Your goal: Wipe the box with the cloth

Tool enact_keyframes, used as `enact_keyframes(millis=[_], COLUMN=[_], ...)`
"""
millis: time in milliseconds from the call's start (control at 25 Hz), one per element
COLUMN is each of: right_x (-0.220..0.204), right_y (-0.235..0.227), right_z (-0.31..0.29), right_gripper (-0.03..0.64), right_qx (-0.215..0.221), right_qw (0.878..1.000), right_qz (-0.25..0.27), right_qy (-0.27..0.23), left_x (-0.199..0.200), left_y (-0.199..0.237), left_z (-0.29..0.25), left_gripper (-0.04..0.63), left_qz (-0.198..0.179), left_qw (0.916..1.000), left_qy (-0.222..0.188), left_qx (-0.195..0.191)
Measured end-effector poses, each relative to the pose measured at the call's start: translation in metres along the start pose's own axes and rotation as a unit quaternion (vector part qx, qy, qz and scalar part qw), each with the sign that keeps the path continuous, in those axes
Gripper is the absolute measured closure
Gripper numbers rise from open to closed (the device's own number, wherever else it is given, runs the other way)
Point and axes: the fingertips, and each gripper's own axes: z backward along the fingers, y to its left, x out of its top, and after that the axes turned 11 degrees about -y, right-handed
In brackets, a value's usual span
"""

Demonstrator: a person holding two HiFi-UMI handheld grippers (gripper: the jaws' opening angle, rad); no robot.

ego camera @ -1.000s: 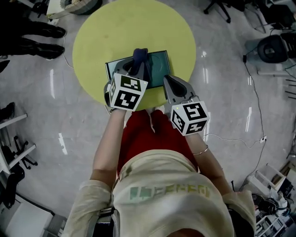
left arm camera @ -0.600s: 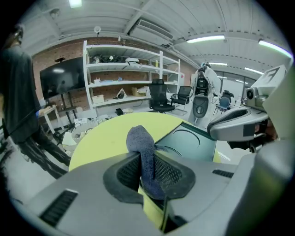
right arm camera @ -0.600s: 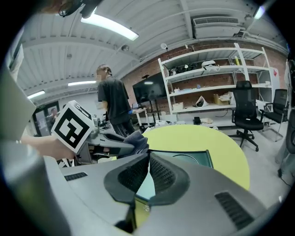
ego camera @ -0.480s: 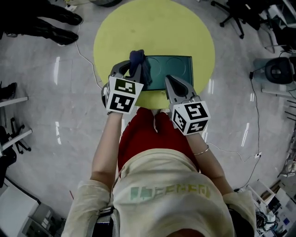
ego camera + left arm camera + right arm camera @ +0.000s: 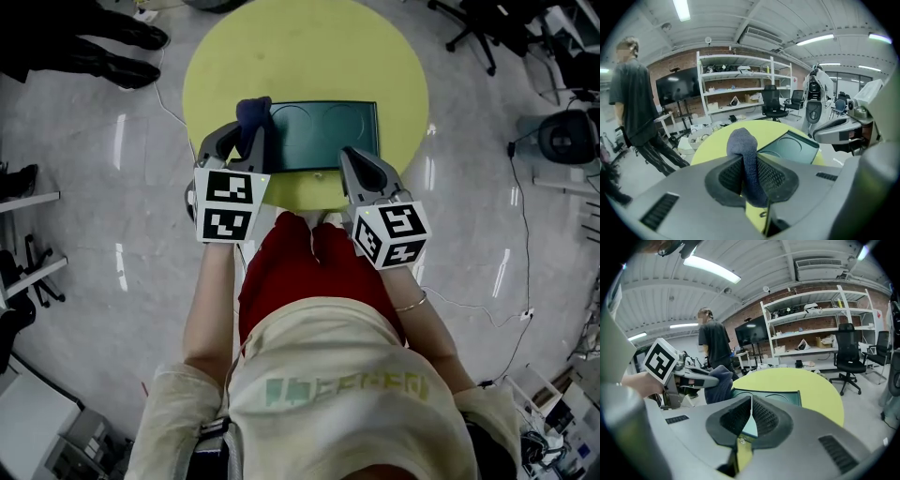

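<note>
Cloth (image 5: 742,140) is clamped in the left tongs (image 5: 750,180); right gripper view shows right tongs (image 5: 751,411) pressed together, empty.

Round yellow table (image 5: 309,47), black office chair (image 5: 847,355), white shelving (image 5: 740,84), bystander in dark clothes (image 5: 633,103)

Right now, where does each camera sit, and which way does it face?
Head view: on the head, steeply down on yellow table, green box, left gripper, right gripper, forearms, lap.
Left gripper view: along jaws shut on blue cloth; box beyond.
Right gripper view: along shut jaws; left gripper with cloth at left.
Shared: box and cloth, all three.
</note>
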Motion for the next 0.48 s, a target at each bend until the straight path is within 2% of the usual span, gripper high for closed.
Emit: enact_keyframes(millis=[160,480], right_x=[-0.003,-0.009], right_y=[-0.023,-0.085], right_z=[0.026,0.099], right_gripper=[0.578,0.578], right_qx=[-0.02,-0.053], right_qw=[1.0,0.998], right_qz=[-0.004,-0.016], right_qy=[-0.005,-0.017], left_x=[0.013,0.035], left_y=[-0.039,-0.18], left_z=[0.001,-0.025], left_gripper=[0.534,0.534], left_qz=[0.006,0.011], left_qw=[0.9997,0.9937], left_qy=[-0.009,-0.011], left_qx=[-0.023,-0.111])
